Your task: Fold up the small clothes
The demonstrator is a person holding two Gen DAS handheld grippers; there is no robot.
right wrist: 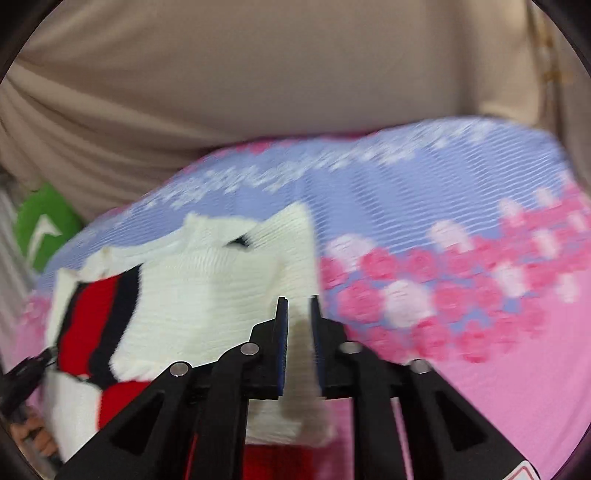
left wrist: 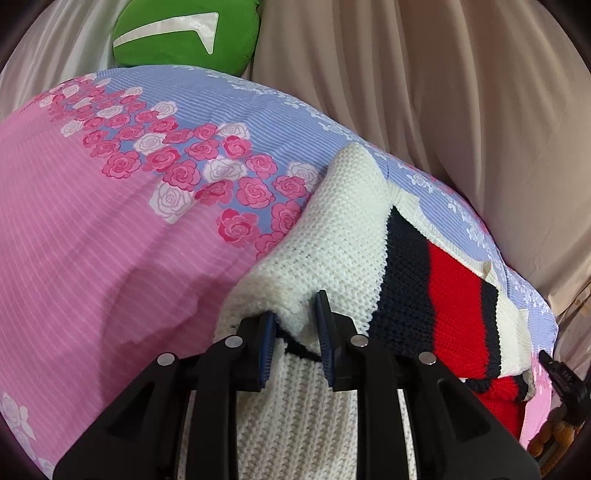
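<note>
A knitted sweater [left wrist: 332,240], white with navy and red stripes, lies partly folded on a pink and lilac rose-print bedspread [left wrist: 92,240]. My left gripper [left wrist: 297,306] is shut on a bunched white fold of it, which bulges between the blue pads. In the blurred right wrist view the sweater [right wrist: 207,295] lies left of centre. My right gripper [right wrist: 298,301] hovers over its white right edge. A narrow gap shows between its pads [right wrist: 282,332], with fabric behind them and nothing pinched.
A green cushion [left wrist: 177,33] with a white mark sits past the bedspread's far edge, also in the right wrist view [right wrist: 40,229]. Beige draped cloth [left wrist: 443,92] rises behind the bed. The bedspread [right wrist: 480,387] stretches away to the right.
</note>
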